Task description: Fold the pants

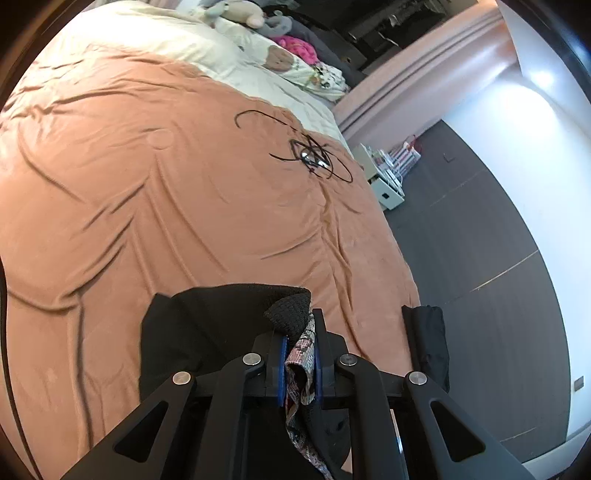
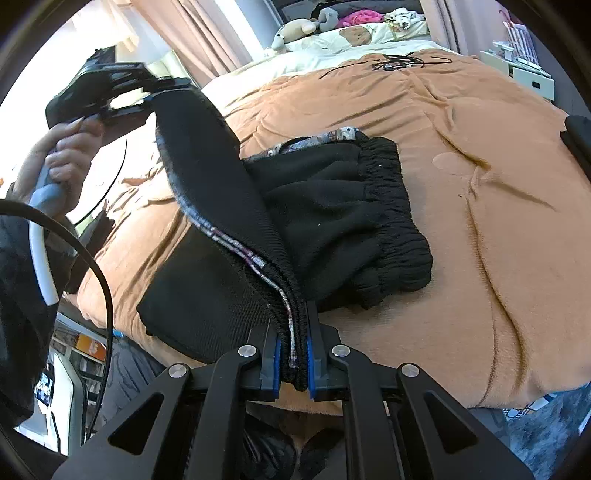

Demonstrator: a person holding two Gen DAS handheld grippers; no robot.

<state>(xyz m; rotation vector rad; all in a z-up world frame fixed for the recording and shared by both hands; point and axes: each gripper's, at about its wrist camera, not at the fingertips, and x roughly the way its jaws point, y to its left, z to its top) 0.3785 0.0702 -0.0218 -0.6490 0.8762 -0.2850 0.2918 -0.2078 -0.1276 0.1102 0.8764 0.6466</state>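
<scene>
Black pants (image 2: 332, 206) with a patterned lining lie on the orange bedspread (image 2: 480, 147), elastic waistband toward the right. My right gripper (image 2: 293, 354) is shut on a folded edge of the pants near the bed's front edge. My left gripper (image 1: 300, 354) is shut on another part of the same edge, with the patterned lining between its pads. In the right wrist view the left gripper (image 2: 147, 94) holds that edge raised at the upper left, so the cloth (image 2: 207, 155) hangs stretched between both grippers.
A tangle of black cable (image 1: 314, 155) lies on the orange bedspread (image 1: 147, 184) toward the pillows (image 1: 280, 62). Stuffed toys (image 2: 295, 29) sit at the head. A white bedside unit (image 1: 384, 184) stands on the dark floor (image 1: 480, 240) beside the bed.
</scene>
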